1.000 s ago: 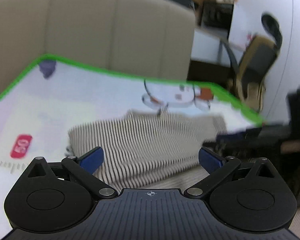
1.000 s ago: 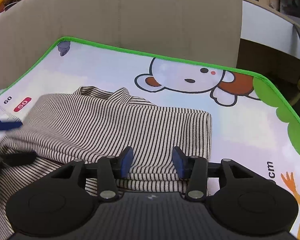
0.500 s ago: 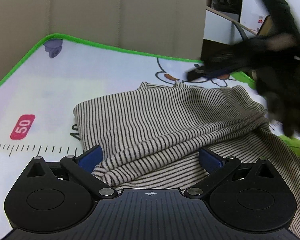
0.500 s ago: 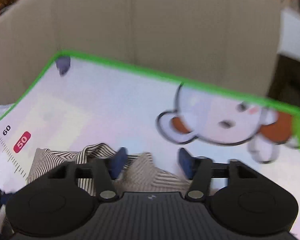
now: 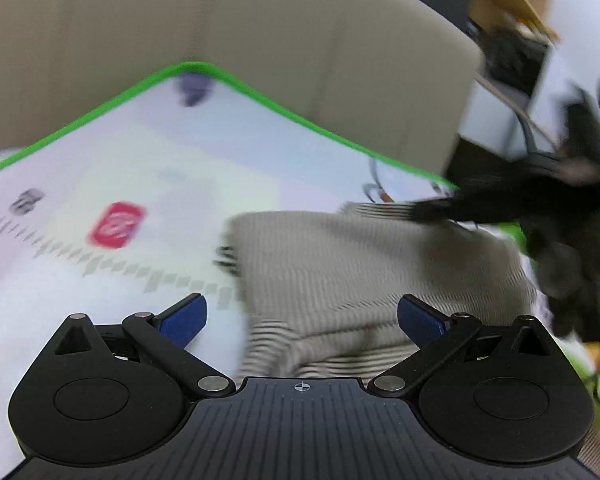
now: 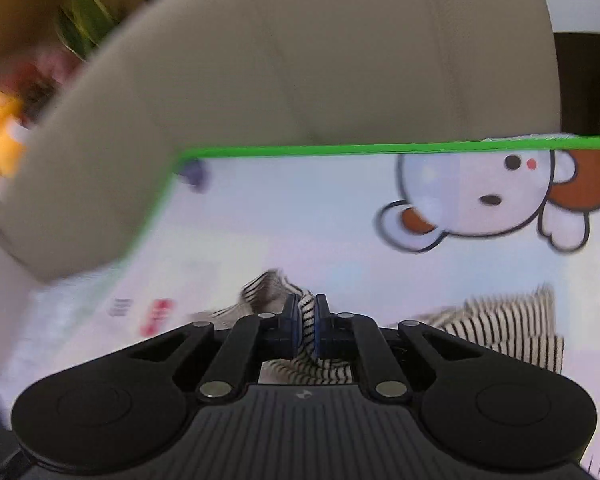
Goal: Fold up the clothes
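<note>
A beige and black striped garment [image 5: 364,272] lies bunched on a green-edged play mat [image 5: 140,152]. My left gripper [image 5: 302,318] is open and empty, its blue pads [image 5: 184,318] wide apart just in front of the garment's near edge. My right gripper [image 6: 308,320] is shut on a fold of the striped garment [image 6: 307,316] and holds it above the mat [image 6: 300,216]. More of the garment [image 6: 508,328] lies to its right. The right gripper also shows in the left wrist view [image 5: 440,210], blurred, over the garment's far right part.
A beige sofa back [image 5: 260,40] rises behind the mat and also shows in the right wrist view [image 6: 300,60]. A cartoon dog print [image 6: 480,200] marks the mat's far right. Desk, chair and cables [image 5: 540,80] stand to the right.
My right gripper has closed on a fold of the garment and lifted it, swinging left. My left gripper stays open and has shifted left along the mat.
</note>
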Demonstrator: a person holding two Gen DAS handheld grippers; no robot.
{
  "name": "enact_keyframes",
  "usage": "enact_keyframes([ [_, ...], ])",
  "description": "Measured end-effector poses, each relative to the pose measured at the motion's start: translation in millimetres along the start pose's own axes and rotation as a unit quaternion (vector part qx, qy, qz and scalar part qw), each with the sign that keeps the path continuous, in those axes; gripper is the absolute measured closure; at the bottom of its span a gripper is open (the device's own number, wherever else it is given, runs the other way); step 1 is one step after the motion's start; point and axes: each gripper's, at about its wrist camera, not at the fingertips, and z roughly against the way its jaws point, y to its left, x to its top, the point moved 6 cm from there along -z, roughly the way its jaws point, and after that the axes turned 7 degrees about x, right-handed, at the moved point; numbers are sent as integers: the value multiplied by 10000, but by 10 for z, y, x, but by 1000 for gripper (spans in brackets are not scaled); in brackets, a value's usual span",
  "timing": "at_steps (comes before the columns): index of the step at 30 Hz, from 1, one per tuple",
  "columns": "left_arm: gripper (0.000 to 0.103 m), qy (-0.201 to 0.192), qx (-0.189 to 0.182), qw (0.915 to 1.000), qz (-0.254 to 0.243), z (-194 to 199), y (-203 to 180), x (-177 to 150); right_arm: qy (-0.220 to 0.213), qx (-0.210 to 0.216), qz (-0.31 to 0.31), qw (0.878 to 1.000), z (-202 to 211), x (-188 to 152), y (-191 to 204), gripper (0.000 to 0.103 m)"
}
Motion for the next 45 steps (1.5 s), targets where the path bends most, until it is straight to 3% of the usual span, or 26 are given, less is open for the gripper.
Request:
enact_keyframes([
  [5,0,-250,60,9987,431,323,279,222,403,371,-294,9981,325,-499,130,96],
  [10,0,-445,-215,9971,570,473,227,447,979,381,-756,9916,419,-1103,77,98],
  [15,0,-287,-511,9973,447,465,3,484,1344,143,-588,9891,419,-1450,96,98],
  [18,0,-221,-415,9989,40,436,-162,404,1283,24,-348,9911,483,-1428,141,98],
  [19,3,-165,-362,9991,-138,415,-208,357,1245,-23,-198,9920,510,-1394,174,98],
  [22,44,140,-246,9978,-604,305,-286,187,951,-27,326,9949,648,-1214,349,96],
  [24,47,270,-56,9963,-817,258,-294,97,680,-33,575,9960,729,-1071,439,94],
  [26,52,451,-11,9953,-854,244,-253,11,419,-72,812,9958,797,-931,515,85],
  [28,53,634,15,9942,-869,238,-211,-71,158,-111,1048,9943,867,-791,593,70],
  [29,53,725,18,9936,-866,240,-190,-111,134,-135,1105,9937,856,-768,603,70],
  [34,53,989,-139,9893,-1067,322,-221,-270,939,-697,1120,9868,471,-1220,266,67],
  [37,52,978,-247,9892,-1059,405,-205,-235,996,-738,1209,9849,471,-1361,194,67],
  [39,45,854,-355,9930,-736,503,-116,-91,1013,-739,1229,9845,475,-1371,196,67],
  [41,26,621,-420,9966,-347,607,2,102,1035,-753,1230,9841,461,-1361,193,66],
  [43,16,489,-504,9975,6,632,75,269,1034,-768,1205,9843,437,-1349,217,65],
  [45,14,493,-598,9965,306,598,107,397,1019,-744,1132,9855,460,-1319,235,65],
])
